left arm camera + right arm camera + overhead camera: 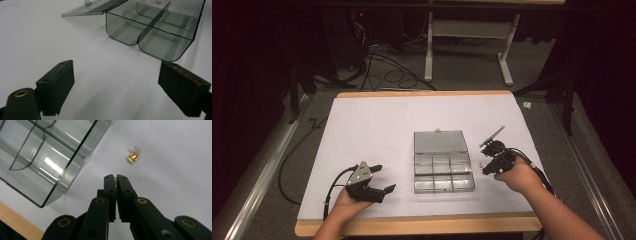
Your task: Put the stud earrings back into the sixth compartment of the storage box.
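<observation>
A clear plastic compartment box (443,176) lies mid-table on the white mat, its lid (440,141) folded flat behind it. My left gripper (386,178) rests left of the box, open, with nothing between its pads (58,85); the box's near corner (152,42) is ahead of it. My right gripper (484,167) sits just right of the box. Its tips (115,178) are shut on a small gold part, of which a sliver shows between them. A second small gold part (133,157) lies on the mat just beyond the tips. Something small and pale (158,2) sits in a far compartment.
The white mat (377,130) covers most of the wooden table (422,226), with bare mat behind and left of the box. A thin dark tool (492,135) lies beyond the right gripper. Cables trail off both table sides. A white table frame (467,30) stands on the floor behind.
</observation>
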Demonstrator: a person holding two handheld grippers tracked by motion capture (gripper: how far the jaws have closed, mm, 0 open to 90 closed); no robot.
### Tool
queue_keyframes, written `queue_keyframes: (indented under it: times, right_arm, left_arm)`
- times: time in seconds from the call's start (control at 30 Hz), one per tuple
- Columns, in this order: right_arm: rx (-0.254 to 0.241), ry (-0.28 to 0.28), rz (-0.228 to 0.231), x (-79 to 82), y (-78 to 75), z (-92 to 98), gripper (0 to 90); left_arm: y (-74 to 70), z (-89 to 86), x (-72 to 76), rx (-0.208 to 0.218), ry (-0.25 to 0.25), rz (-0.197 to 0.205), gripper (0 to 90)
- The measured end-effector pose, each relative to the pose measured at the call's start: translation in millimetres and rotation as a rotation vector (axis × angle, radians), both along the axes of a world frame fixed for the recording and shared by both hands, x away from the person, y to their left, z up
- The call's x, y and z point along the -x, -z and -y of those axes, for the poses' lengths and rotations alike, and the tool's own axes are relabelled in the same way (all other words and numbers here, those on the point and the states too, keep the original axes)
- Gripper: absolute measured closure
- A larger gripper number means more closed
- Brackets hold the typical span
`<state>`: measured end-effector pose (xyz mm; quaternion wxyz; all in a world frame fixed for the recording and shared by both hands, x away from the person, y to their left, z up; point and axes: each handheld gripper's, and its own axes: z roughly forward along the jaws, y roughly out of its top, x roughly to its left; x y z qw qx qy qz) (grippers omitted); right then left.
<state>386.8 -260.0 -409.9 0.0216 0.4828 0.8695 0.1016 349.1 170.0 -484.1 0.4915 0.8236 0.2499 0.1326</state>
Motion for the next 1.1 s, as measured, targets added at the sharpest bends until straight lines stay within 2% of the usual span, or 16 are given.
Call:
queue_keyframes:
  times: [0.13, 0.27, 0.43, 0.53, 0.6, 0.73, 0.83, 0.93, 1.1]
  right_arm:
    - [-0.005, -0.01, -0.002, 6.5, -3.7, -1.7, 88.3]
    - [0.001, -0.018, -0.008, 12.2, -7.9, -3.4, 88.3]
    - [0.009, -0.036, -0.009, 17.4, -10.6, -4.9, 88.3]
    - [0.009, -0.029, -0.014, 20.5, -15.2, -6.9, 88.4]
    - [0.011, -0.037, -0.014, 23.0, -17.7, -9.1, 88.4]
    - [0.027, -0.069, -0.031, 27.5, -24.6, -16.8, 88.4]
    - [0.02, -0.07, -0.026, 28.2, -29.5, -20.8, 88.4]
    - [0.012, -0.101, -0.015, 27.7, -37.2, -31.7, 88.4]
    - [0.004, -0.122, -0.015, 26.1, -39.3, -43.3, 88.4]
  left_arm:
    - [0.1, 0.3, -1.8, -0.004, 0.008, -0.015, 14.3]
    - [0.1, -0.1, -1.0, 0.0, 0.001, -0.005, 14.4]
    - [0.1, 0.2, -1.5, -0.002, 0.007, -0.015, 14.4]
    - [0.3, -0.2, -0.2, 0.007, -0.003, 0.001, 14.5]
    - [0.2, -0.6, -0.9, 0.008, 0.002, -0.007, 14.5]
    - [0.4, 0.1, -0.6, 0.007, 0.003, -0.003, 14.5]
    - [0.2, -0.2, -1.3, 0.006, 0.005, -0.011, 14.5]
    - [0.0, -0.1, -1.7, 0.001, 0.011, -0.017, 14.5]
    - [0.1, 0.3, -0.8, -0.001, 0.013, -0.009, 14.5]
